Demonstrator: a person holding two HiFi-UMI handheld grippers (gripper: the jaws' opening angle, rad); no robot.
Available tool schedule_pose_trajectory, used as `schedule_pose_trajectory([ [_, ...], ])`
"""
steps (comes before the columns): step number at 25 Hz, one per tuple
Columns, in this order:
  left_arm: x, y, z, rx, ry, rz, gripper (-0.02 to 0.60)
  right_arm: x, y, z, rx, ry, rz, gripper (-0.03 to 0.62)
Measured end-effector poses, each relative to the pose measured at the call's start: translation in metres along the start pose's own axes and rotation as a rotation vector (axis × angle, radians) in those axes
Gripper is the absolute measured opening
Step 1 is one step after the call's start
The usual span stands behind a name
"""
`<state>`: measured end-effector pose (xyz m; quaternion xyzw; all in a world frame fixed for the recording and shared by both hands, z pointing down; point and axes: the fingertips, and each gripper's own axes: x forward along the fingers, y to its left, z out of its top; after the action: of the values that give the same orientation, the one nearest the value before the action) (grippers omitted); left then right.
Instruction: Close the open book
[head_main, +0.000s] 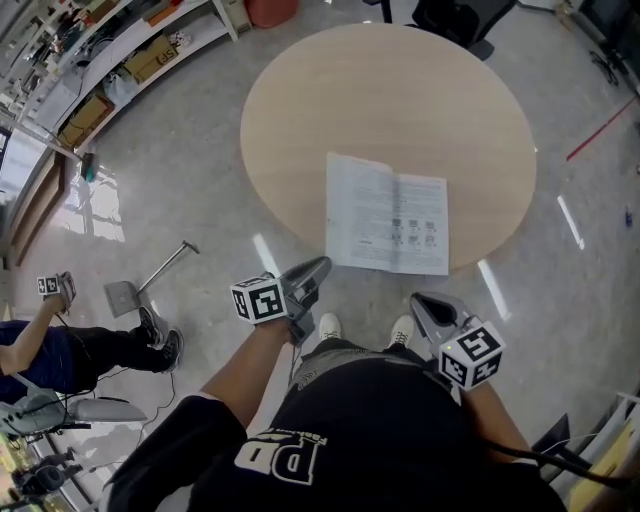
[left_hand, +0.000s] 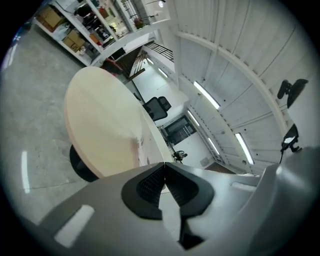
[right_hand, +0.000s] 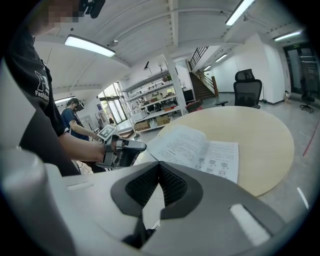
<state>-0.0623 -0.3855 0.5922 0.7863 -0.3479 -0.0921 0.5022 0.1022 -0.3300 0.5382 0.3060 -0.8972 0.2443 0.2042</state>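
Observation:
An open book (head_main: 386, 215) with printed white pages lies flat near the front edge of the round wooden table (head_main: 400, 90). My left gripper (head_main: 318, 266) hangs shut and empty just off the book's lower left corner, short of the table edge. The right gripper (head_main: 420, 302) is also shut with nothing in it, held below the book's lower right corner, away from the table. In the right gripper view the book (right_hand: 197, 149) spreads across the table and the left gripper (right_hand: 135, 146) shows at its left. From the left gripper view (left_hand: 164, 170) the book (left_hand: 142, 145) appears edge-on.
A person in dark clothes (head_main: 60, 350) sits on the floor at the left, holding a marker cube. Shelves with boxes (head_main: 120, 60) line the far left wall. An office chair (head_main: 460, 20) stands behind the table. A dustpan (head_main: 125, 295) lies on the floor.

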Motion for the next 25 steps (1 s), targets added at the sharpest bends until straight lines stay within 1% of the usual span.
schedule_pose_trajectory([
  [6, 0.035, -0.054, -0.005, 0.093, 0.052, -0.062, 0.009, -0.018, -0.01, 0.011, 0.006, -0.059, -0.013, 0.008],
  [9, 0.057, -0.074, -0.013, 0.137, 0.092, -0.074, 0.009, -0.034, -0.017, 0.014, 0.015, -0.081, -0.03, 0.008],
  [13, 0.086, -0.092, -0.028, 0.208, 0.155, -0.056, 0.009, -0.055, -0.026, 0.007, 0.02, -0.095, -0.051, 0.008],
  [18, 0.118, -0.1, -0.051, 0.321, 0.246, -0.022, 0.009, -0.076, -0.042, 0.006, 0.022, -0.119, -0.09, 0.008],
  [22, 0.146, -0.104, -0.074, 0.372, 0.302, 0.009, 0.012, -0.096, -0.058, 0.002, 0.023, -0.13, -0.118, 0.008],
  [25, 0.168, -0.106, -0.089, 0.386, 0.353, 0.022, 0.022, -0.109, -0.069, 0.001, 0.026, -0.138, -0.138, 0.008],
])
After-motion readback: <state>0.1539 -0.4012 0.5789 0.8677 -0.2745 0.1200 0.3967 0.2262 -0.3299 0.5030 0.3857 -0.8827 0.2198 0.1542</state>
